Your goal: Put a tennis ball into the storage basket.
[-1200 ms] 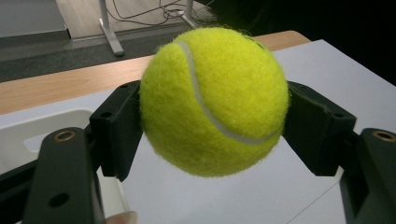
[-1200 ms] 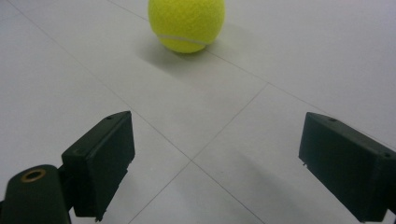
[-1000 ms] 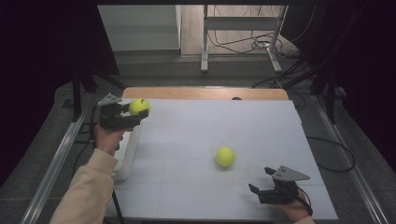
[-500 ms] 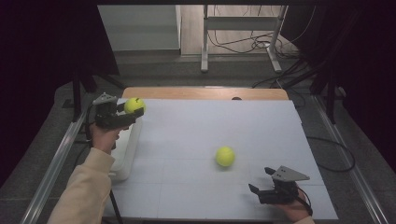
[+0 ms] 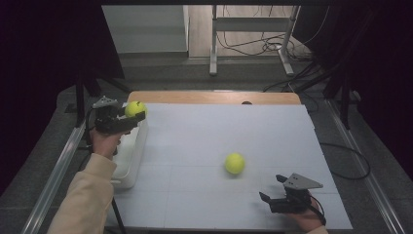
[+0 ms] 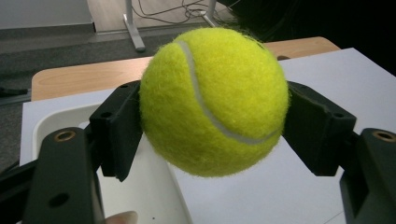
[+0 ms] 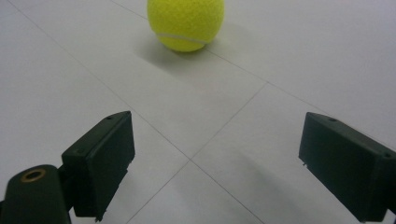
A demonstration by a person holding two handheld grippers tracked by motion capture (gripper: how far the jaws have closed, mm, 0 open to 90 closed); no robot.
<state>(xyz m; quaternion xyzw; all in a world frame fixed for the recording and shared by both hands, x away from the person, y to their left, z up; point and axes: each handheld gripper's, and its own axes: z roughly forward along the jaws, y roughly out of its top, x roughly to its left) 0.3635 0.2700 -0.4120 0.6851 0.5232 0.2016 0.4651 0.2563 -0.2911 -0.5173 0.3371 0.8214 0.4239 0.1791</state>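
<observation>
My left gripper (image 5: pixel 130 116) is shut on a yellow-green tennis ball (image 5: pixel 135 108) and holds it in the air above the far end of a white bin (image 5: pixel 130 158) at the table's left edge. In the left gripper view the ball (image 6: pixel 212 100) sits squeezed between both black pads, with the bin's rim (image 6: pixel 51 119) below. A second tennis ball (image 5: pixel 234 163) lies on the white table surface right of centre. My right gripper (image 5: pixel 271 187) rests near the front right edge, open and holding nothing, and its view has that ball (image 7: pixel 186 23) a short way ahead of its jaws.
The white sheet (image 5: pixel 219 126) covers most of a wooden table (image 5: pixel 214 97). Metal rails (image 5: pixel 58 170) run along both sides. A stand (image 5: pixel 248 44) and cables lie on the floor beyond the far edge.
My left hand has drifted slightly to the left with the ball, out over the bin. The right gripper and the loose ball have stayed put.
</observation>
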